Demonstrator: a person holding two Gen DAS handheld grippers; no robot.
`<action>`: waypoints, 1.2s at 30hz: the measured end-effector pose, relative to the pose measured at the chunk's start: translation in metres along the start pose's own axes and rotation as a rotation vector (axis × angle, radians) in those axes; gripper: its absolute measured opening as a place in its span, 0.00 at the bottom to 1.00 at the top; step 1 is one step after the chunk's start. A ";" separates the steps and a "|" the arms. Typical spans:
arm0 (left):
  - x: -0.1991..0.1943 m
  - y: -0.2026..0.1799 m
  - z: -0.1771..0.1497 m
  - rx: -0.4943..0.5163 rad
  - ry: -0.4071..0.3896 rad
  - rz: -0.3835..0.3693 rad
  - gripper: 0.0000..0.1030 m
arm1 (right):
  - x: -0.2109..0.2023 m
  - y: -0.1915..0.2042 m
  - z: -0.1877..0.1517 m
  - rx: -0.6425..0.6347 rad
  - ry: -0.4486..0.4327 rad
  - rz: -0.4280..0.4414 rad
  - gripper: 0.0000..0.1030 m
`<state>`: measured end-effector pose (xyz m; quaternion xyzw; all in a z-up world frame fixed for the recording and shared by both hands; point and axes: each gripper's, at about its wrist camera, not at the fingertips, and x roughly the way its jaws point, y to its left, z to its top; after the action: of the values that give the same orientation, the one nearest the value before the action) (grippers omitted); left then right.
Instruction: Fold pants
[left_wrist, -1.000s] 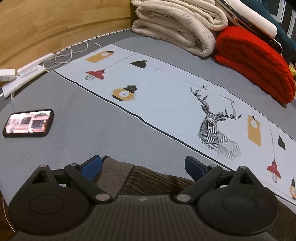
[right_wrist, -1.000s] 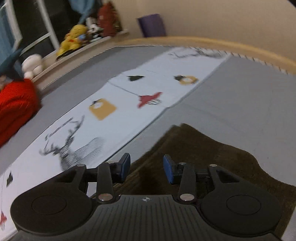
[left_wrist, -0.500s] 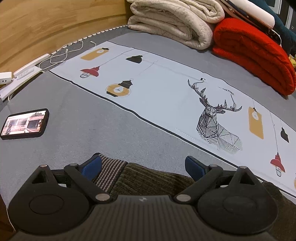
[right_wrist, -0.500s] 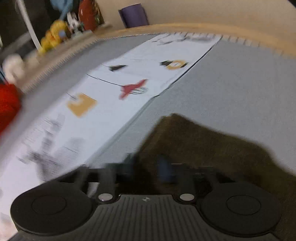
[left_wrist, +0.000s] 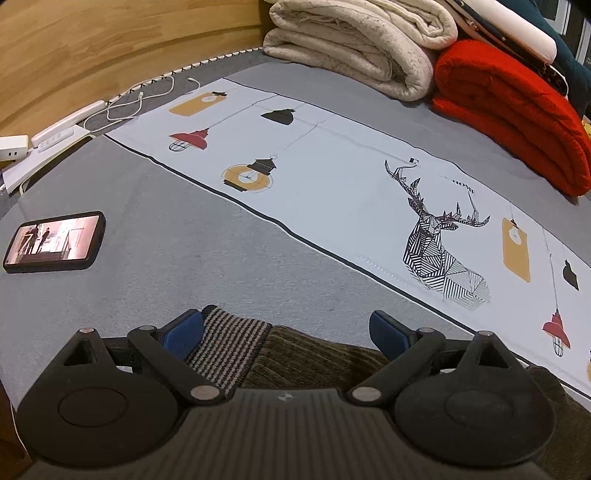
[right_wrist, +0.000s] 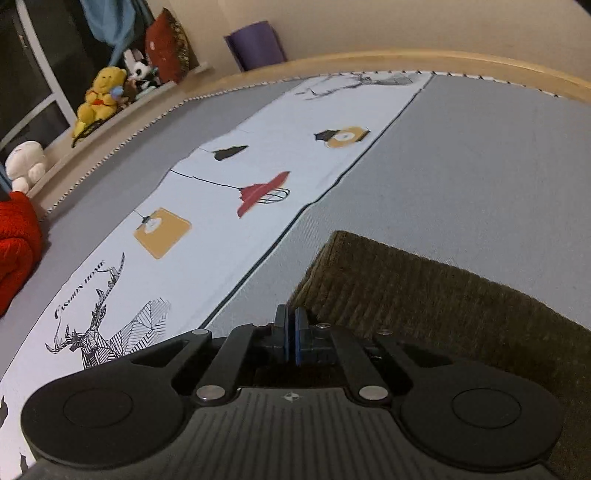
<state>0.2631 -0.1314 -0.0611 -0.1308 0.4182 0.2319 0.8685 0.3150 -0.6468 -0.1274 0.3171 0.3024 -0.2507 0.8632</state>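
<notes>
Right wrist: pinched hand-held gripper (right_wrist: 290, 334) over pants (right_wrist: 424, 288)

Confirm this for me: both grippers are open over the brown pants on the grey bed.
Not quite. Only the left gripper is open, its fingers spread over the brown pants. The right wrist view shows the right gripper with its jaws shut at the pants' edge on the grey bed.

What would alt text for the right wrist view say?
The right gripper is shut at the edge of the brown pants on a grey bed. A printed runner lies left, toys beyond.
</notes>
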 end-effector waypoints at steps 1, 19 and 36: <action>0.000 0.000 0.000 0.000 0.000 -0.002 0.96 | -0.002 -0.002 0.002 0.024 -0.002 0.029 0.12; -0.007 -0.016 -0.007 0.044 -0.026 -0.010 0.96 | -0.027 0.072 -0.031 -0.173 0.328 0.176 0.31; -0.005 0.005 -0.003 0.023 -0.010 -0.024 0.96 | -0.028 0.104 -0.058 -0.236 0.251 -0.040 0.04</action>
<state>0.2558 -0.1297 -0.0589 -0.1248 0.4151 0.2176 0.8745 0.3395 -0.5299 -0.1030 0.2361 0.4417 -0.1890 0.8446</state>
